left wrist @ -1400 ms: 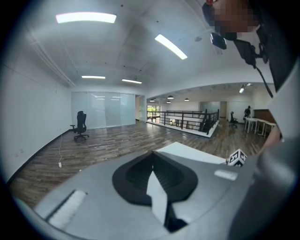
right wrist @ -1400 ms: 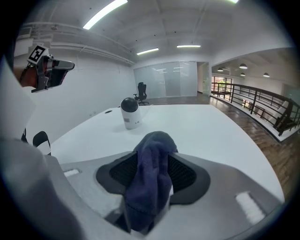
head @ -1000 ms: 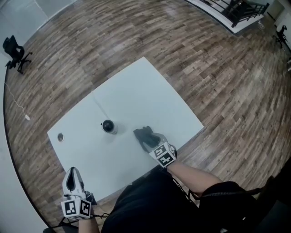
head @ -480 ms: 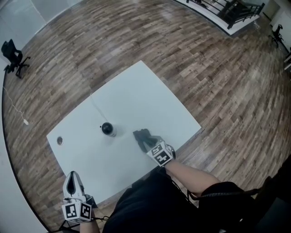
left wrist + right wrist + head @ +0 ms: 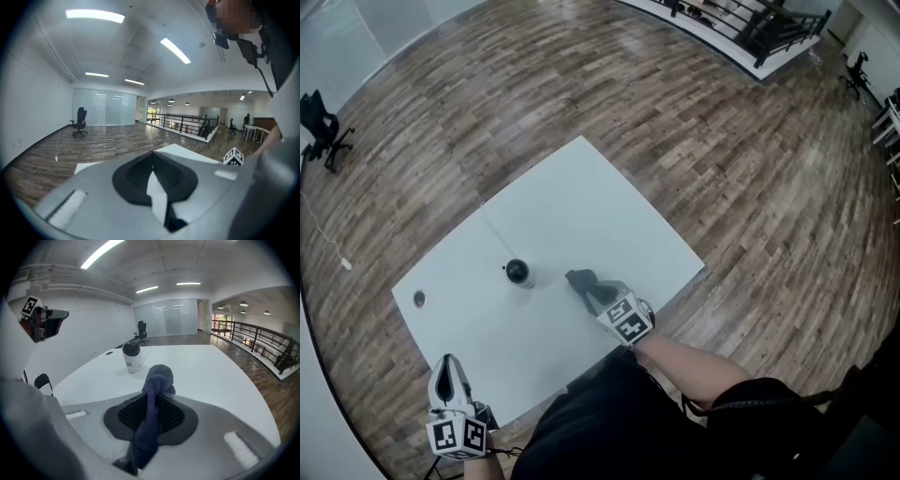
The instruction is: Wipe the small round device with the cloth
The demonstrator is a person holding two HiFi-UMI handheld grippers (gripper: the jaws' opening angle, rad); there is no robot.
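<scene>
Small round device point(image 5: 518, 273), black dome on a stubby white body, stands upright on the white rectangular table point(image 5: 581, 187), and no wiping shows yet. The pickup looks done. The right claw point(image 5: 598, 294) has just been closing, and the dark grey-blue cloth point(image 5: 583, 280) is now pinched between its jaws. In the right gripper view the cloth point(image 5: 151, 423) runs as a crumpled rope down the middle of the right claw point(image 5: 154, 397) and bunches up past the tips. I can't tell whether any of it touches the table.

Over to the left claw point(image 5: 447, 364): it hangs off the near table edge, well away from the action. In the left gripper view the left claw point(image 5: 152, 159) has its jaws together on nothing.

So what's left is the real job: carry the cloth across and rub it over the device. The device point(image 5: 131, 357) sits ahead of the right claw, just left of the cloth's bunched top. It is near but clearly apart, with bare table between them and no contact so far.
</scene>
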